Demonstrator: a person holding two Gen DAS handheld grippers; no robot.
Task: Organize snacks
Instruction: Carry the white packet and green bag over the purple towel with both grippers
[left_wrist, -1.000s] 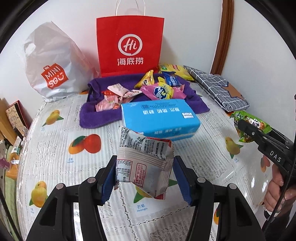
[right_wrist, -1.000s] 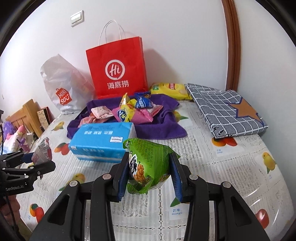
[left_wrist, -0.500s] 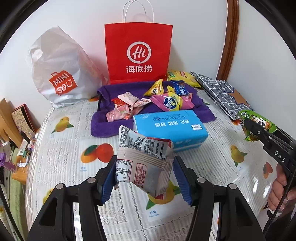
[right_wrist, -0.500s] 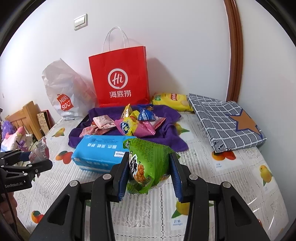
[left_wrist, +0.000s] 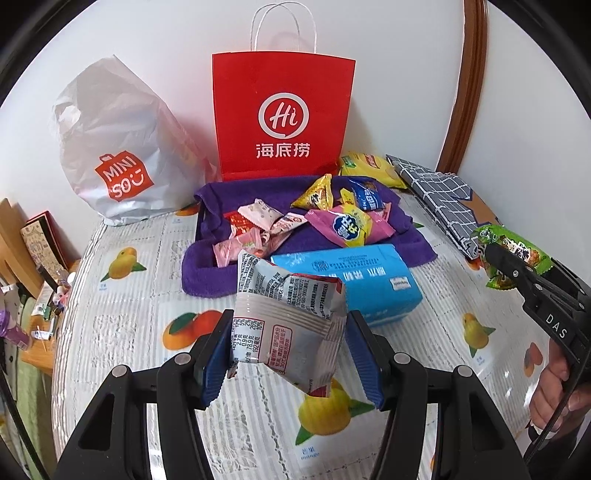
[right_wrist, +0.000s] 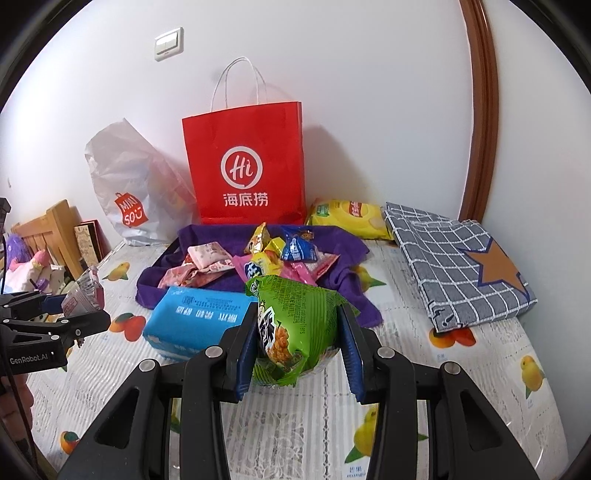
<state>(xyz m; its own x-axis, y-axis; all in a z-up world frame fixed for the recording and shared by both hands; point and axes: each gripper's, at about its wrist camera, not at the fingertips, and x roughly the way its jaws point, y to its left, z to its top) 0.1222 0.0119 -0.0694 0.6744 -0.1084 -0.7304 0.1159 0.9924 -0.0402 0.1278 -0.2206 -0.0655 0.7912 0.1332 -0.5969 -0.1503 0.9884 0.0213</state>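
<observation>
My left gripper (left_wrist: 290, 356) is shut on a silver-grey snack packet (left_wrist: 286, 325) with red print, held above the fruit-patterned tablecloth (left_wrist: 122, 321). My right gripper (right_wrist: 297, 341) is shut on a green snack bag (right_wrist: 295, 325); that bag (left_wrist: 511, 253) also shows at the right edge of the left wrist view. Behind both, a purple towel (left_wrist: 236, 277) carries several small snack packs: pink ones (left_wrist: 258, 218), a yellow one (left_wrist: 314, 194) and a blue one (left_wrist: 367, 195). The left gripper with its packet (right_wrist: 83, 293) appears at the left of the right wrist view.
A blue tissue pack (left_wrist: 369, 280) lies in front of the towel. A red paper bag (left_wrist: 282, 118) and a white plastic bag (left_wrist: 118, 155) stand against the wall. A yellow chip bag (right_wrist: 347, 216) and a grey checked cloth (right_wrist: 461, 266) lie right. A hand (left_wrist: 557, 391) holds the right gripper.
Both grippers have risen and drawn back a little with their packets, so the bags, towel and tissue pack sit lower and farther in each view. Both grips are unchanged.
</observation>
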